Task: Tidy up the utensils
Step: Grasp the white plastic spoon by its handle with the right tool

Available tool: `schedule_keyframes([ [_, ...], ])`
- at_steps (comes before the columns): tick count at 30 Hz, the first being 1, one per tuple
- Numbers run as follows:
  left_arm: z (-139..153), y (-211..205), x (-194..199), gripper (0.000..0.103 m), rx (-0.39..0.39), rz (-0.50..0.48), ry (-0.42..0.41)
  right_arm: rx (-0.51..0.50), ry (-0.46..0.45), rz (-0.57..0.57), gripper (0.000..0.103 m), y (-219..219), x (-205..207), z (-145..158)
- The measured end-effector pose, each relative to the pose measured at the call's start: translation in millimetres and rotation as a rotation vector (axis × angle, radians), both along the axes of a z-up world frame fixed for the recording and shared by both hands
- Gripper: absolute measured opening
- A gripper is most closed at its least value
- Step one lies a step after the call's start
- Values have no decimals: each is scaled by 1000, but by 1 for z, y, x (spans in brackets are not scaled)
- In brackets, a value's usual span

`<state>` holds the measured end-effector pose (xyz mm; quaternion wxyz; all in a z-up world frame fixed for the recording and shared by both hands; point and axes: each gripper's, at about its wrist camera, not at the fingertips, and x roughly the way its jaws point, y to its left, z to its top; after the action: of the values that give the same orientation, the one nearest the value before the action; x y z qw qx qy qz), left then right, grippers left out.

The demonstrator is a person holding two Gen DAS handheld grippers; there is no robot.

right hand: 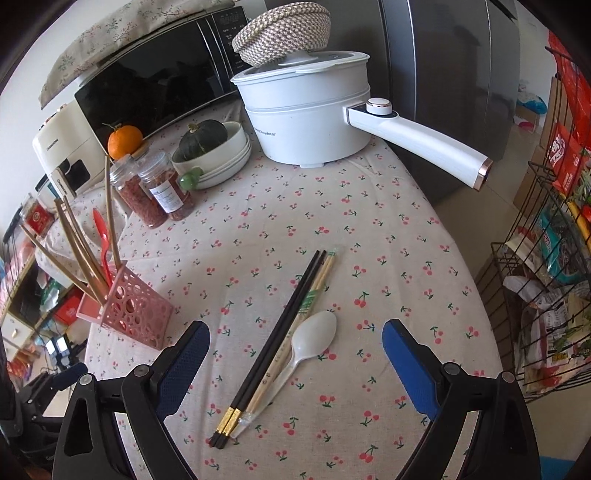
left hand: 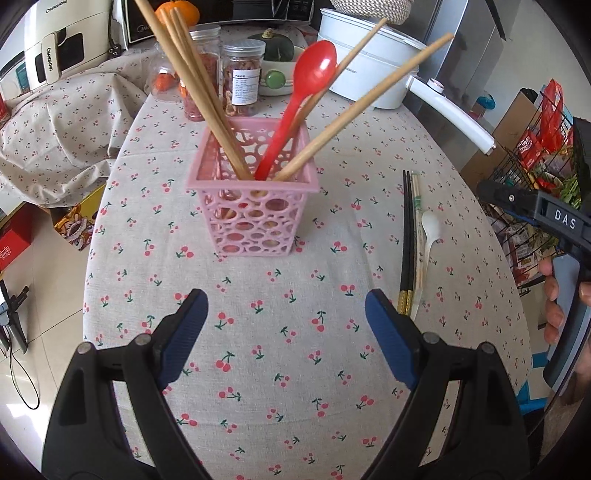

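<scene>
Hovering above table (right hand: 369, 229): both sets of jaws spread wide, gripping nothing;
Lying flat: black chopsticks (right hand: 275, 341), wrapped chopsticks (right hand: 314, 291), white spoon (right hand: 314, 341);
Standing: pink basket (left hand: 255, 199)

- "CHANGHONG" is printed along the handle of the cream appliance (left hand: 51, 59) at the top left of the left wrist view, and again up on its body, same brand.
- "DAS" in white letters sits on a little black plate on the right claw (left hand: 565, 221), at the right edge of that same view.
- Microwave (left hand: 142, 27): there's a logo on the front that looks like "Midea", but it's too small to be sure.
- White electric pot (right hand: 306, 125) has a small line of print on its side, can't make it out.
- Jar (right hand: 168, 192) of dried red stuff has a white label, text too tiny to read.
</scene>
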<state>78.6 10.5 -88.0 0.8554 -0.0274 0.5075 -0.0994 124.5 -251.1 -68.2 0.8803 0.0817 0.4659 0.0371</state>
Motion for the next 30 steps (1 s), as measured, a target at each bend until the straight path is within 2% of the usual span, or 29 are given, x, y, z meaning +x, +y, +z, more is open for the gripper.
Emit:
schedule_keyframes([
  [7,-9,-19,4,87,11,-53,29,-12,178,-65,95,-11,25,-46],
  [13,-14,-25,6,87,19,-72,47,-10,252,-43,81,-2,39,-71],
  [17,-15,-26,6,87,22,-81,49,-32,295,-27,68,8,44,-84],
  [19,-15,-27,5,87,26,-84,49,-68,276,-12,61,13,45,-83],
  [23,-14,-28,3,87,25,-97,46,-30,274,4,35,11,45,-81],
  [25,-12,-28,1,87,25,-110,41,-24,281,2,31,7,43,-81],
  [26,-12,-29,0,87,27,-117,37,-23,284,4,13,5,42,-81],
  [27,-11,-30,-1,87,29,-126,35,-22,289,1,8,2,41,-81],
  [30,-10,-36,-6,87,34,-153,29,-1,296,-14,6,-11,35,-81],
])
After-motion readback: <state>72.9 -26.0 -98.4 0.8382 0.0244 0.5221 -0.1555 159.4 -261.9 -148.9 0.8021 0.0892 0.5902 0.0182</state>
